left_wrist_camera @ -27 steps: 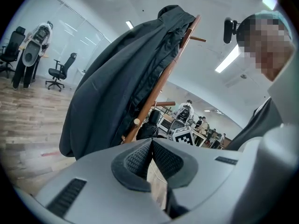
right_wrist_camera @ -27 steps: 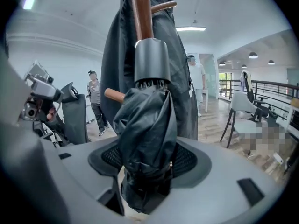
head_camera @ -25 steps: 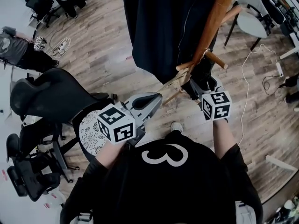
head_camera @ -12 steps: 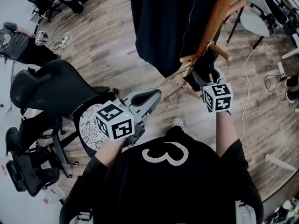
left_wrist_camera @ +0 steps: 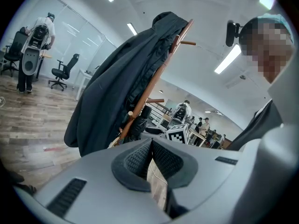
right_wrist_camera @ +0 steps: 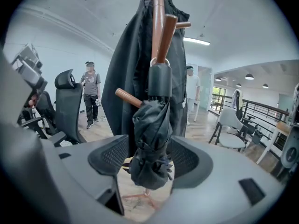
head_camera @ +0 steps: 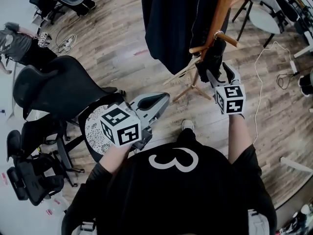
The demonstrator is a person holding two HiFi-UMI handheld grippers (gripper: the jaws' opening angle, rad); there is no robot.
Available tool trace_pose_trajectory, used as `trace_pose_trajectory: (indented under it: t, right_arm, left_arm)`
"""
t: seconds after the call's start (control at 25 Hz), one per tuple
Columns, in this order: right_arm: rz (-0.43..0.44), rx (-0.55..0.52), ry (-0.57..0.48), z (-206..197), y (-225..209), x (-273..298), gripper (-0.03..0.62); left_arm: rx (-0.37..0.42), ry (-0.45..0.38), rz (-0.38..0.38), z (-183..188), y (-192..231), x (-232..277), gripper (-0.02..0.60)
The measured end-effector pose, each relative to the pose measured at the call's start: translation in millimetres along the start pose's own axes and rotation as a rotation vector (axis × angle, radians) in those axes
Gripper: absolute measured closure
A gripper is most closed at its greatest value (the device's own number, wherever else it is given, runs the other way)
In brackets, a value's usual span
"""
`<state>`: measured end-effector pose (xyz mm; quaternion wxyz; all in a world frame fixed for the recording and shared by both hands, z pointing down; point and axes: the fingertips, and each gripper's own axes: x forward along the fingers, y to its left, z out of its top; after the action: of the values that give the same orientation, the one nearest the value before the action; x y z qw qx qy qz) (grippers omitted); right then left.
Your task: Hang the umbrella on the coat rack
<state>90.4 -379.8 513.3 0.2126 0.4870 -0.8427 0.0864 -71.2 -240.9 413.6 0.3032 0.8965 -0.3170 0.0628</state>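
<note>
On the coat rack (right_wrist_camera: 158,13), off an up-angled wooden peg (right_wrist_camera: 167,31), I see the umbrella (right_wrist_camera: 150,139) hanging by its wrist strap (right_wrist_camera: 154,62). The pale loop sits round the peg, just above the handle (right_wrist_camera: 159,82). It's a compact folding type, all black. A stubby cylindrical handle sits up top, w/ the canopy folded into a loose, crumpled bundle below and a short tip poking out the bottom. It hangs upright, just beside the dark coat (head_camera: 171,18) draped on the same rack.

Writing: the only thing I can read is a big white "3" (head_camera: 173,161) on the black shirt in head view. The cubes on both grippers carry b/w square markers.

Right gripper (right_wrist_camera: 149,160): fingers (right_wrist_camera: 108,157) clamped on the canopy bundle, one pad each side, spread wide by its bulk. The fabric bulges against both pads. Handle and strap are above the pads, the tip below.

Left gripper (left_wrist_camera: 150,143): fingers together, pads meeting, nothing btwn them. Head view puts it low on my left, near a black office chair (head_camera: 54,89) and well apart from the rack and the umbrella.
</note>
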Motion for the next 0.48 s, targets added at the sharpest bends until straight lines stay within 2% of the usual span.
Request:
trace_pose_trajectory:
  t: [0.28,0.48]
  right_arm:
    - [0.043,0.005,-0.097,26.4,39.6,-67.2,0.329]
    - [0.192,0.053,-0.195,60.2,92.5,-129.2,0.330]
  left_arm:
    - [0.064,-0.003,-0.048,-3.7,-35.0,-26.2,0.565]
    - [0.128,-0.013,-0.099,-1.7,-61.7,-43.0,0.565]
